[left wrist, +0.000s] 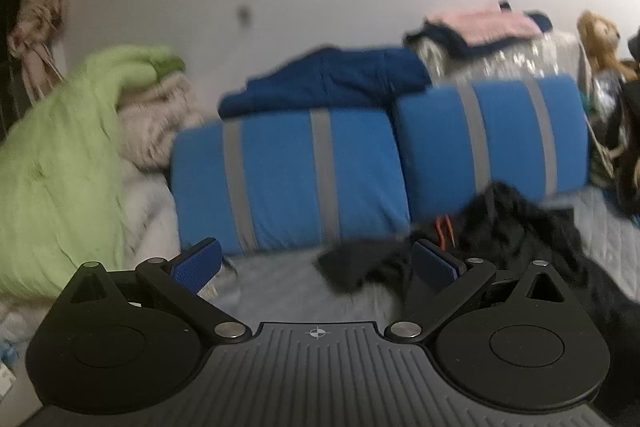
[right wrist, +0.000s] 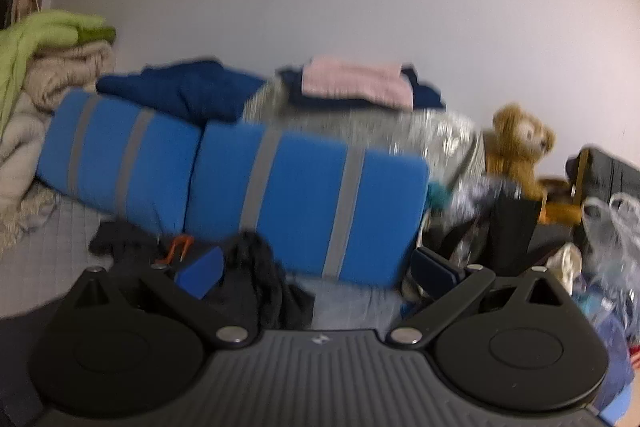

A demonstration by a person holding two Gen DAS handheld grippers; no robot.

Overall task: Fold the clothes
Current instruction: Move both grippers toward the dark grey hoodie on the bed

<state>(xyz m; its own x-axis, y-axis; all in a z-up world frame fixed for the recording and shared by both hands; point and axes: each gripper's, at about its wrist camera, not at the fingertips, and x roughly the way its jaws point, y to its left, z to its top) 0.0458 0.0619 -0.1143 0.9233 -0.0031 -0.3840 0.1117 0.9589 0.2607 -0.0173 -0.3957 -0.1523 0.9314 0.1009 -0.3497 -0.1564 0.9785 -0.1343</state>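
Both hand-held grippers gape wide and hold nothing: the left hand-held gripper (left wrist: pixel 316 265) and the right hand-held gripper (right wrist: pixel 318 269). The crumpled black garment (left wrist: pixel 516 227) lies on the grey bed (left wrist: pixel 276 275), touching the blue striped pillows (left wrist: pixel 288 179) along the wall-side edge.

Blue cushions (left wrist: pixel 288 183) carry grey stripes. A navy garment (left wrist: pixel 328 83) lies on them, a pink cloth (right wrist: pixel 356 81) behind. The blanket (left wrist: pixel 52 155) is lime green, the teddy (right wrist: pixel 516 147) brown, the crumpled garment (left wrist: pixel 512 227) black.
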